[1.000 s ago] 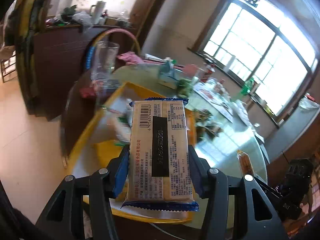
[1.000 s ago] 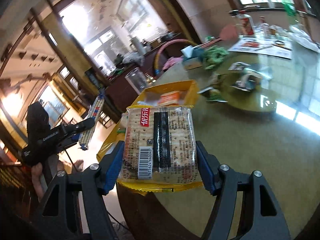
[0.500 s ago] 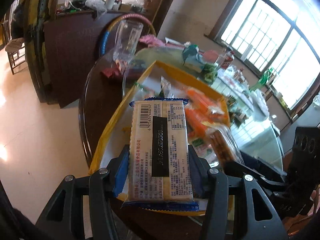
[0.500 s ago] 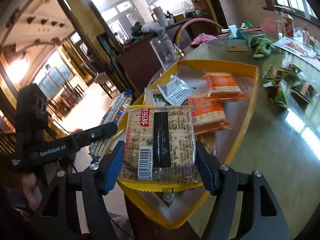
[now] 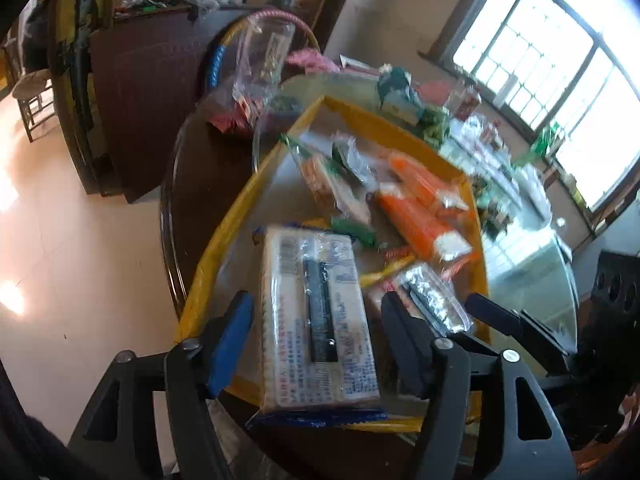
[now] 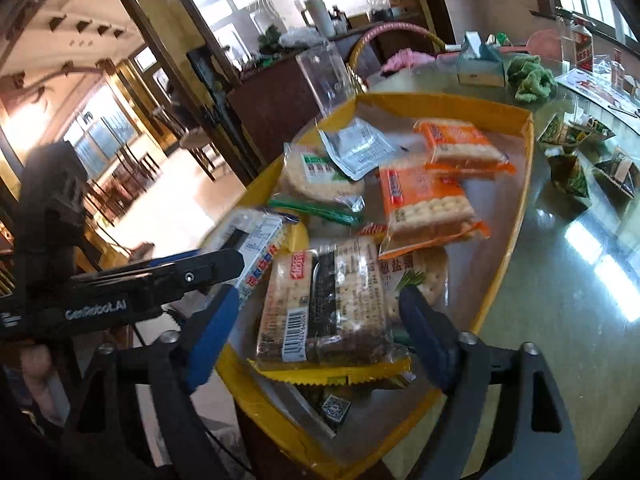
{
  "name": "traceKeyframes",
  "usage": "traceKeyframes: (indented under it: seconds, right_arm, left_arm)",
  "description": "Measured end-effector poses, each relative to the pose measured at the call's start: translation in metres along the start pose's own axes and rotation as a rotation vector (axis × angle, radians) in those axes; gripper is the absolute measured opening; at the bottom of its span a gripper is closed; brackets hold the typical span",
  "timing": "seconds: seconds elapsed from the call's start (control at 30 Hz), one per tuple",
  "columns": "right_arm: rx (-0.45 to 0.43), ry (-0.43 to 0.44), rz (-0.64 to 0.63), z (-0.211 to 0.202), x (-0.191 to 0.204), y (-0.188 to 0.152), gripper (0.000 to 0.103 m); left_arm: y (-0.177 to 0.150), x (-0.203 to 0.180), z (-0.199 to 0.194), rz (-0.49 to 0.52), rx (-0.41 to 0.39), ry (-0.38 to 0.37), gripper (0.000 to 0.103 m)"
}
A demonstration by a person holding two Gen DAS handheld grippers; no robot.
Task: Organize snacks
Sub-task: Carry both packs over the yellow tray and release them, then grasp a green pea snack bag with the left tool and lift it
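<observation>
Setting: a round glass-topped table (image 6: 560,300) is sitting in a sunlit dining room, carrying a yellow tray (image 6: 516,216) of snack packs near its edge.
Left gripper (image 5: 316,336): its jaws have just been opening; the pads are standing clear of the blue-edged cracker pack (image 5: 316,320), which is lying between them over the tray's near rim.
Right gripper (image 6: 316,320): its jaws have likewise been opening; the yellow-edged cracker pack (image 6: 324,308) is sitting released between them, on top of other packs.
Risk: the blue-edged pack is overhanging the rim and could be slipping off toward the floor; the yellow-edged one is resting on an uneven pile and could be sliding or getting dragged as the fingers withdraw.
Orientation: both packs are lying flat, printed backs up, long axes running along the fingers, away from each camera.
</observation>
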State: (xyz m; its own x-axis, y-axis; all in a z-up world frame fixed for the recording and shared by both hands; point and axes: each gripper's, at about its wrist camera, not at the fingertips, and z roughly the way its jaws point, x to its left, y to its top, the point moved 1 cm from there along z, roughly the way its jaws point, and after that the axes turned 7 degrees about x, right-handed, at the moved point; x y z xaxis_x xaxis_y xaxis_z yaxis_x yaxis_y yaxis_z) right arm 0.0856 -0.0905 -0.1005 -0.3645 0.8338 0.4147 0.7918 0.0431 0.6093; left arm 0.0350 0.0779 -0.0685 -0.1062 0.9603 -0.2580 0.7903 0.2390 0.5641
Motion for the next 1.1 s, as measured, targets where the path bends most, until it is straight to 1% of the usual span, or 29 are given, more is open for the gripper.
traceKeyframes:
  seconds: [0.03,0.07,0.13,0.2,0.27,0.33,0.4,0.43,0.5,0.57,0.63,0.67,0.73,0.77,0.8,0.83,0.9,0.97,1.03,1.1]
  right_arm:
    - [-0.014,0.005,-0.001,-0.005,0.0,0.0,0.085]
    - [-0.029,0.012,-0.001,-0.01,0.0,-0.001,0.085]
    - [-0.075,0.034,0.009,-0.026,-0.004,-0.003,0.085]
    - [-0.122,0.031,0.019,-0.042,-0.009,-0.006,0.085]
    - [-0.169,-0.005,0.042,-0.059,-0.019,-0.01,0.085]
    - [-0.21,-0.02,0.095,-0.077,-0.035,-0.015,0.085]
    - [-0.266,-0.1,0.186,-0.097,-0.055,-0.021,0.085]
    - [-0.29,-0.126,0.214,-0.105,-0.062,-0.023,0.085]
    - [-0.34,-0.159,0.275,-0.122,-0.082,-0.029,0.085]
    - [-0.367,-0.177,0.321,-0.135,-0.101,-0.03,0.085]
    - [-0.408,-0.208,0.343,-0.148,-0.113,-0.032,0.085]
    - [-0.438,-0.245,0.365,-0.155,-0.12,-0.034,0.085]
    - [-0.482,-0.279,0.409,-0.164,-0.133,-0.036,0.086]
    - [-0.465,-0.263,0.422,-0.165,-0.14,-0.035,0.086]
    - [-0.432,-0.203,0.423,-0.165,-0.148,-0.032,0.086]
    - [-0.421,-0.142,0.424,-0.167,-0.156,-0.03,0.086]
    - [-0.437,-0.143,0.435,-0.172,-0.164,-0.03,0.086]
    - [-0.434,-0.102,0.461,-0.172,-0.175,-0.029,0.086]
    - [-0.449,-0.082,0.513,-0.174,-0.185,-0.029,0.086]
    - [-0.458,-0.097,0.53,-0.176,-0.194,-0.029,0.086]
  left_arm:
    - [0.0,-0.001,-0.005,-0.012,-0.028,0.005,0.077]
    - [0.0,-0.002,-0.008,-0.017,-0.047,0.007,0.079]
    - [0.0,-0.012,-0.015,0.004,-0.07,0.004,0.079]
    - [0.001,-0.025,-0.016,0.037,-0.071,0.009,0.079]
    - [-0.001,-0.042,-0.019,0.076,-0.078,-0.004,0.079]
    - [-0.004,-0.063,-0.023,0.113,-0.083,-0.048,0.079]
    - [-0.005,-0.079,-0.023,0.139,-0.082,-0.083,0.079]
    - [-0.005,-0.089,-0.023,0.154,-0.083,-0.1,0.079]
    - [-0.005,-0.106,-0.018,0.178,-0.07,-0.112,0.08]
    - [-0.005,-0.126,-0.011,0.211,-0.045,-0.131,0.08]
    - [-0.006,-0.141,-0.006,0.241,-0.033,-0.143,0.08]
    - [-0.006,-0.149,-0.003,0.256,-0.026,-0.14,0.08]
    - [-0.006,-0.161,0.003,0.279,-0.009,-0.131,0.08]
    - [-0.006,-0.166,0.006,0.287,-0.003,-0.13,0.08]
    - [-0.006,-0.171,0.008,0.296,0.003,-0.131,0.08]
    - [-0.005,-0.177,0.012,0.303,0.01,-0.128,0.08]
    - [-0.003,-0.184,0.017,0.315,0.019,-0.127,0.08]
    - [0.001,-0.194,0.027,0.321,0.038,-0.119,0.08]
    - [0.002,-0.2,0.032,0.323,0.051,-0.131,0.08]
    - [0.004,-0.205,0.038,0.327,0.061,-0.121,0.08]
